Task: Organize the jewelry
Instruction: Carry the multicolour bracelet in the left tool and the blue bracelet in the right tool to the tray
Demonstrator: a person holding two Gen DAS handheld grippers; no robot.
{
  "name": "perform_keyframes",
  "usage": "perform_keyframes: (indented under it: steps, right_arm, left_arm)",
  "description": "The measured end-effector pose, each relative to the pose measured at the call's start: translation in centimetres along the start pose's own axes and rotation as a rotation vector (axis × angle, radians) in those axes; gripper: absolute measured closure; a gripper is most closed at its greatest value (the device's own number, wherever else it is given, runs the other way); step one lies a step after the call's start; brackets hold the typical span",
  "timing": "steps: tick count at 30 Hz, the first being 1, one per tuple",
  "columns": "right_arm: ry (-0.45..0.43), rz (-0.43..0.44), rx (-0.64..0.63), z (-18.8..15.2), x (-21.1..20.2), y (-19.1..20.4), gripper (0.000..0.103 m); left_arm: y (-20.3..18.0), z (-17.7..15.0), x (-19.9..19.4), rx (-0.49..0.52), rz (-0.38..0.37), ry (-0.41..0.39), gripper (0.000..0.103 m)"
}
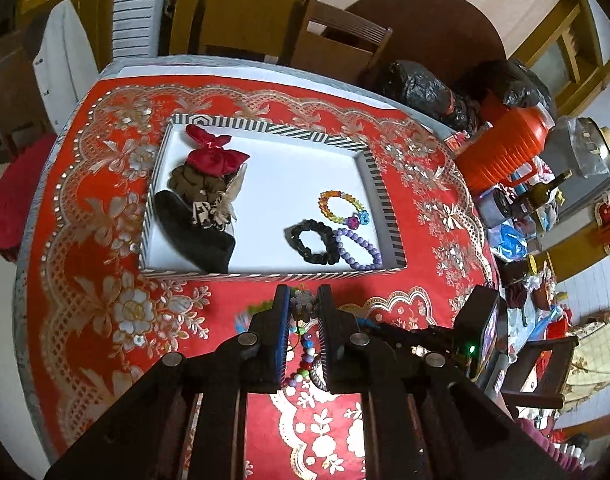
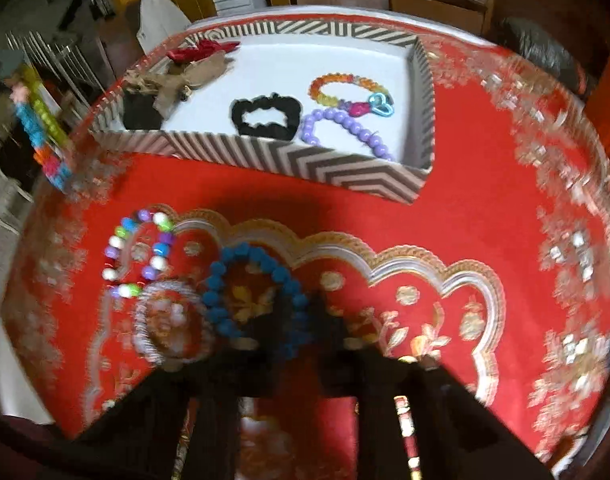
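Left tongs (image 1: 301,300): closed on a small snowflake-shaped ornament (image 1: 303,303) pinched at the tips; what it belongs to cannot be told, though a string of mixed beads (image 1: 305,354) shows between the fingers below it.
Right tongs (image 2: 305,320): blurred and dark; jaws drawn nearly together at the near-right edge of the blue bead bracelet (image 2: 253,295). Whether the pads press on a bead cannot be told.
Blue bracelet, handling: judged light, limp on its cord, beads hard and slick. Best hold is across the cord between two beads, or squarely on one bead.
Neighbouring pieces: a silvery ring bracelet (image 2: 173,322) touches the blue one to the left of the right tongs; a pastel bead bracelet (image 2: 139,252) lies further left and ahead.
Box (image 1: 273,274): striped tray directly ahead of both tongs, holding a black scrunchie (image 1: 312,241), a purple bracelet (image 1: 359,248), an amber bracelet (image 1: 341,208) and cloth pouches (image 1: 209,188).
Risk: beads may roll out of a shallow pinch.
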State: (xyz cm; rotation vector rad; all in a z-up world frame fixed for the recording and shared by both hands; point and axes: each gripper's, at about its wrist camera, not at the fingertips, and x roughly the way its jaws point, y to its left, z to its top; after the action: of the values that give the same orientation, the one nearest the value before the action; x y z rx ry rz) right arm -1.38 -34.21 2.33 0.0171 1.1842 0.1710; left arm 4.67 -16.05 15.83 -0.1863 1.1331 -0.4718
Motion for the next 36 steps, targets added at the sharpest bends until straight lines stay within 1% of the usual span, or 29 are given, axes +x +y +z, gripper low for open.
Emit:
perform_keyframes:
  steps: [5,10,14,17,22,27,36]
  right_arm:
    - [-0.069,0.085,0.093,0.9,-2.8,-1.2,0.094]
    - [-0.132,0.127,0.110,2.6,-6.2,-1.7,0.094]
    - [-0.190,0.128,0.098,4.3,-8.7,-1.6,0.094]
    - [-0.216,0.125,0.092,6.0,-9.7,-1.8,0.094]
    - [-0.244,0.117,0.091,8.7,-10.0,-2.2,0.094]
    - [-0.249,0.085,0.072,11.8,-9.0,-2.1,0.094]
    - [-0.210,0.071,0.064,16.4,-5.6,-2.1,0.094]
  left_arm:
    - [0.5,0.5,-0.5,-0.011,0.014,-0.012,0.103]
    - [0.3,1.8,-0.8,-0.007,0.018,-0.027,0.103]
    - [-0.3,2.9,-0.6,0.018,0.021,-0.036,0.103]
    - [-0.6,4.1,-0.1,0.029,0.025,-0.035,0.103]
    - [-1.4,5.7,1.3,0.062,0.053,-0.033,0.103]
    - [-2.3,6.5,3.8,0.107,0.078,-0.005,0.103]
    - [-2.0,7.3,8.4,0.122,0.101,0.057,0.103]
